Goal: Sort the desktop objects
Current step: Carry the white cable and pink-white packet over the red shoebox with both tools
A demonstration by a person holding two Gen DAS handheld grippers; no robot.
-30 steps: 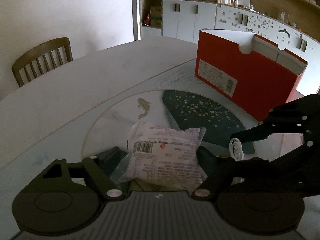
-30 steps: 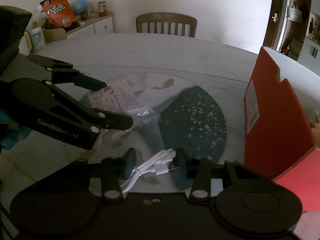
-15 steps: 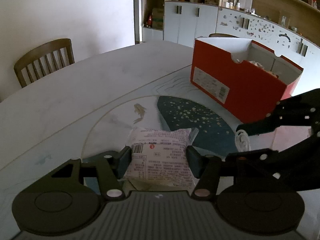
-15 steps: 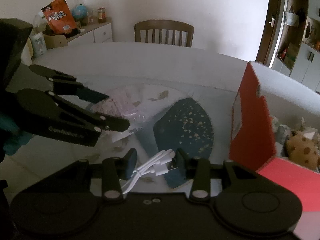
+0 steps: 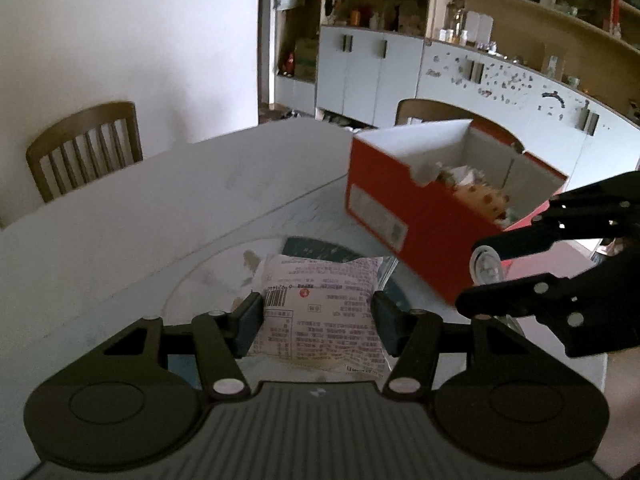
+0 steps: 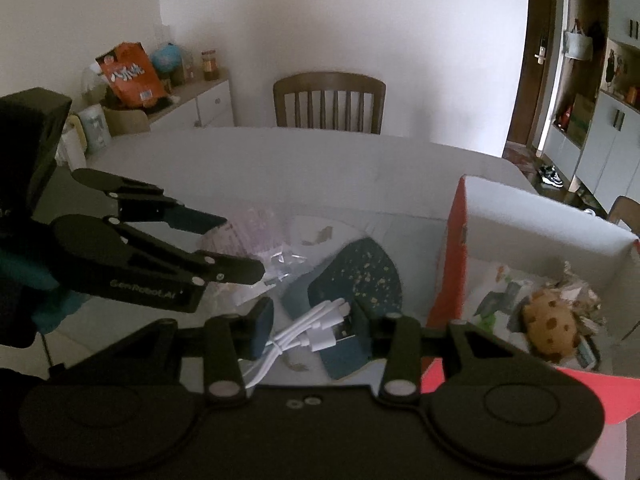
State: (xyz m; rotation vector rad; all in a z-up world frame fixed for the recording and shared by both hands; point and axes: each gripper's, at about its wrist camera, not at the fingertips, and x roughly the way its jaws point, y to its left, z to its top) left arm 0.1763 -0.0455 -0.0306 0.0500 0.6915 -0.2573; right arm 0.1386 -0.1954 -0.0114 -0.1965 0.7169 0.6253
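— Packet [image 5: 320, 316] is seen clamped between the pads of the left gripper [image 5: 318, 322], lifted clear of the table [image 5: 120, 232]; the jaws were closed onto it within the last second, and it is pressed on both sides.

— And the right gripper [image 6: 310, 326]?

— A bundled white cable [image 6: 308, 330] is held across its narrow jaws, plugs turned toward the right pad, with the loose end trailing down under the left pad. Both items are carried above the round glass top with its dark blue speckled pattern [image 6: 356, 272].

— What is seen beyond?

— A red box [image 5: 420, 216], open at the top, is set on the table just past and to the right of the grippers. A brown spotted plush toy [image 6: 550, 324] and crumpled wrappers are seen lying inside. Farther back, a wooden chair [image 6: 328, 100] is pushed up to the table's far edge, and white cabinets [image 5: 372, 76] are lined along the wall.
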